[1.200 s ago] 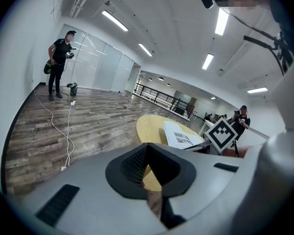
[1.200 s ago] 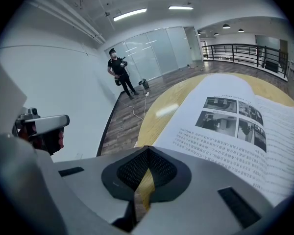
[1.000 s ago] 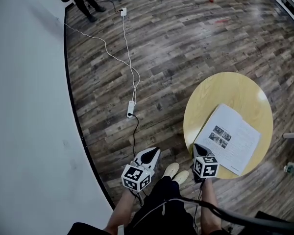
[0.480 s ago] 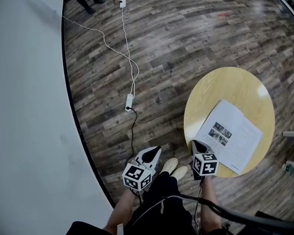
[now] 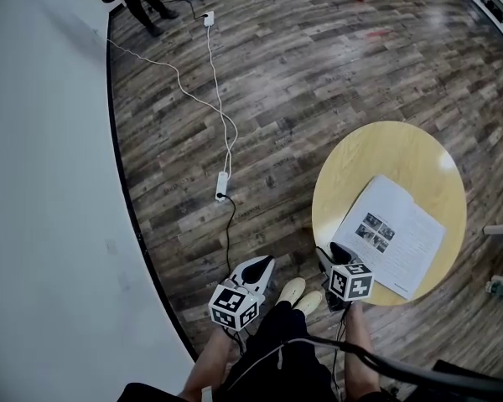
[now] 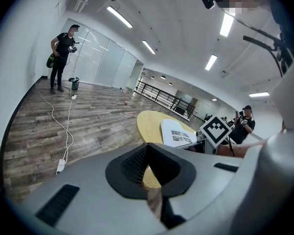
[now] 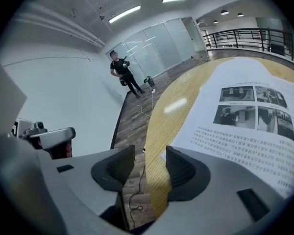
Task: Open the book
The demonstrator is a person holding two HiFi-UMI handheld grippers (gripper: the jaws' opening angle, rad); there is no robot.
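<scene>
Item: book [image 5: 391,235], lying open on your table [image 5: 386,149], just right of and beyond your right gripper [image 5: 341,254], whose jaws are opening with nothing between them. Your left gripper [image 5: 260,266]: jaws together, empty.

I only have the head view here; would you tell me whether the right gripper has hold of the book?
Observer: No. In its own view the right gripper is opening its jaws with nothing between them; the open book lies just ahead.
Operator: And the left gripper?
Observer: Its view shows the left gripper shut and empty.
Operator: Is anyone near the table?
Observer: A person in a cap stands beyond the table, seen only in the left gripper view.
</scene>
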